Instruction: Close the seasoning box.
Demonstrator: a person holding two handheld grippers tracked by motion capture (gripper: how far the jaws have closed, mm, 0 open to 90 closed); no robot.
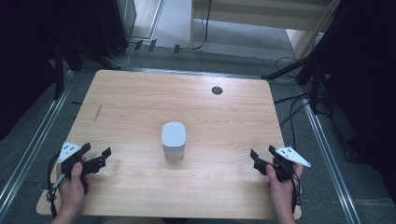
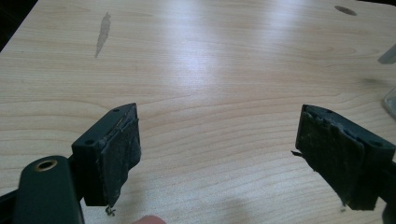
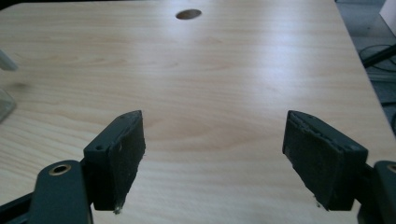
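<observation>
High view had a white-lidded clear jar [image 1: 173, 141] mid-table [image 1: 140, 98], no readable label; left gripper [image 1: 96, 156] and right gripper [image 1: 262, 155] both gaped apart, holding nothing.

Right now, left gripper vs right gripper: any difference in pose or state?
The left gripper sits near the table's left edge, jaws pointing right and slightly away; the right gripper sits near the right edge, jaws pointing away and slightly left. Both are hand-held, open, empty, with the white-lidded jar between them.

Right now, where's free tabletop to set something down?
Most of the table is bare. Free: the far half between the white-lidded container and the round hole, plus the strips between the container and each of the open tongs, left and right. Crowded: near corners, hands there.
</observation>
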